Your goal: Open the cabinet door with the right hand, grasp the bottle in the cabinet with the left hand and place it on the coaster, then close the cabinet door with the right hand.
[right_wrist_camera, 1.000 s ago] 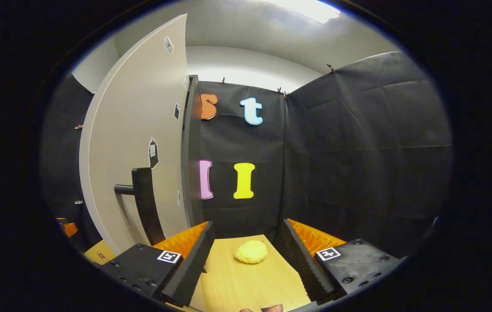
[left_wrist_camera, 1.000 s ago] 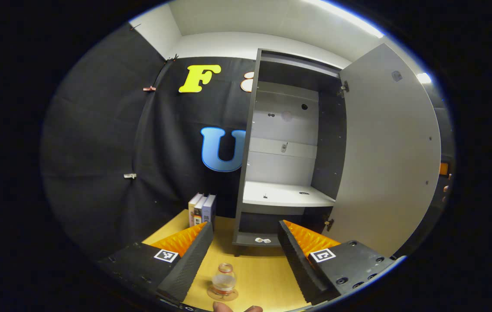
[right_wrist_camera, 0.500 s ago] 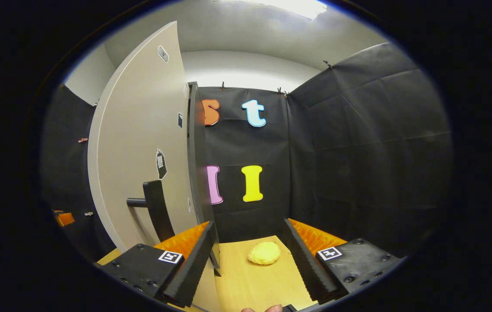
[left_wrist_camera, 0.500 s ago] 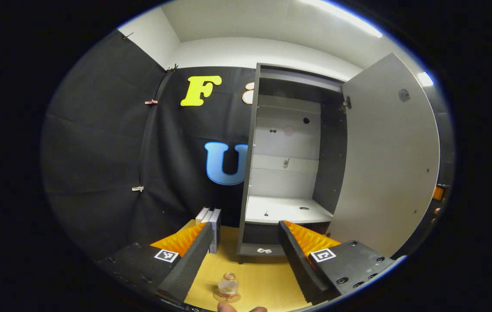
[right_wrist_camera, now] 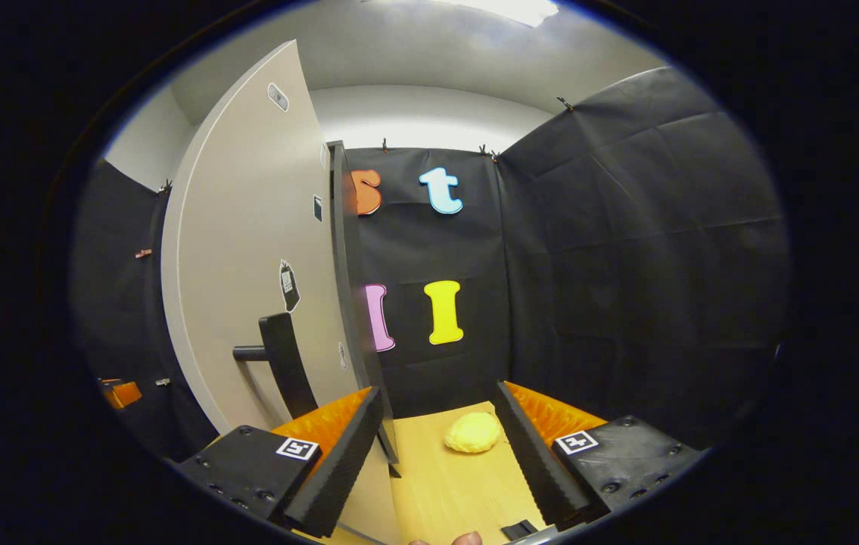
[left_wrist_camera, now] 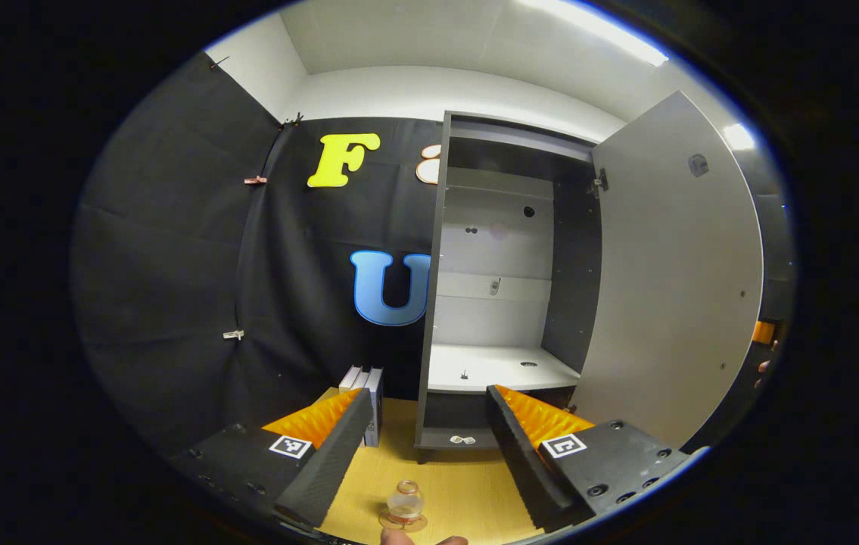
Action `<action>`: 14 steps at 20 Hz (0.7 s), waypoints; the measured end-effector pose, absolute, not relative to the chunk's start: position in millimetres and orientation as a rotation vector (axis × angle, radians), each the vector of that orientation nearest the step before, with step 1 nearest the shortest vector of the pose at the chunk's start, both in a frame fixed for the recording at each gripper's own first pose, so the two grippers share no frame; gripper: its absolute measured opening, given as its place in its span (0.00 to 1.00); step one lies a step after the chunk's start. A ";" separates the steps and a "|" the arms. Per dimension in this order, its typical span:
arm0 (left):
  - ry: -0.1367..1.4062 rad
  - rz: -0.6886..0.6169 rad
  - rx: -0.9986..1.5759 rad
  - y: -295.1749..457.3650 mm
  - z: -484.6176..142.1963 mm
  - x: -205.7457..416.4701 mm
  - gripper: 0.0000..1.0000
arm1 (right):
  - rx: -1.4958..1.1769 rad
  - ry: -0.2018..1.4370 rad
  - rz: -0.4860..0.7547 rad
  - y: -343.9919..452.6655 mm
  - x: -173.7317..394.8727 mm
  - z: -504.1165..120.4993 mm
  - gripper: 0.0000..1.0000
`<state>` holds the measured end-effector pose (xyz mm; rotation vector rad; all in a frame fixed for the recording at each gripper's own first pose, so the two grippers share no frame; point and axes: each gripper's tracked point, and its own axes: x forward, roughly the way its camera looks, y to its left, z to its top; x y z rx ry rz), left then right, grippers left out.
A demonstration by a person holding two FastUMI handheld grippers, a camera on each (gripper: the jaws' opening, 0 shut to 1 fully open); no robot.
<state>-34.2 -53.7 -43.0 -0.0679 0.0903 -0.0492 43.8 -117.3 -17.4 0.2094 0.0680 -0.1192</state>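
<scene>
One step is left: your small clear glass bottle point(left_wrist_camera: 404, 501) stands on its round coaster point(left_wrist_camera: 403, 521) near the wooden worktop's point(right_wrist_camera: 444, 484) front edge, so swing your wide-open, empty right gripper point(right_wrist_camera: 437, 446) leftward to the tall grey cabinet door point(right_wrist_camera: 247, 257), whose upright black handle point(right_wrist_camera: 287, 363) lies just left of its jaws, while the left gripper point(left_wrist_camera: 425, 446) hangs wide and empty.

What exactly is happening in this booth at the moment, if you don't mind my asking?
A person is working with a gripper in each hand. The bottle already stands on the coaster on the wooden table, between the open fingers of the left gripper. The cabinet door is wide open. The right gripper, open too, sits by the door's edge near its black handle, so closing remains.
</scene>
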 end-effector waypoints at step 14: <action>0.068 -0.069 -0.022 -41.7 -40.5 -26.6 0.95 | 0.223 0.077 0.066 -10.8 44.4 -15.1 0.98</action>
